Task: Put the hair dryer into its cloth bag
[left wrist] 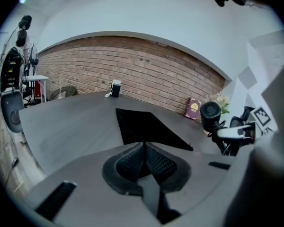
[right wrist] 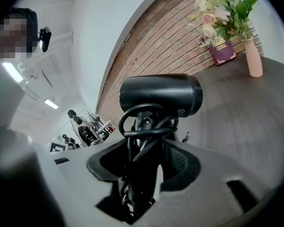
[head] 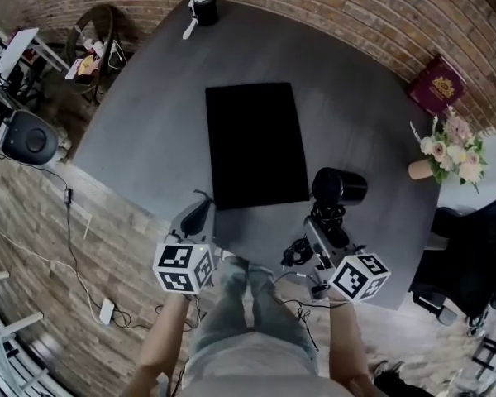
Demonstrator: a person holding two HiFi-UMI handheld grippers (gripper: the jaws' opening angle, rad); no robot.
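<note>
A flat black cloth bag [head: 256,143] lies in the middle of the round dark grey table [head: 149,131]. My left gripper [head: 202,207] hovers at the bag's near left corner, shut with nothing between its jaws; in the left gripper view the left gripper [left wrist: 143,148] points at the bag [left wrist: 146,126]. My right gripper [head: 318,222] is shut on the handle of the black hair dryer [head: 339,187], just right of the bag's near right corner. In the right gripper view the hair dryer [right wrist: 161,94] stands with its barrel crosswise above the right gripper [right wrist: 144,141], and its cord is coiled around the handle.
A black-and-white container [head: 202,5] stands at the table's far edge. A maroon book [head: 436,85] and a vase of flowers [head: 450,151] sit at the right rim. A black chair [head: 471,255] is beside the table at the right. Loose cord [head: 298,253] hangs near the front edge.
</note>
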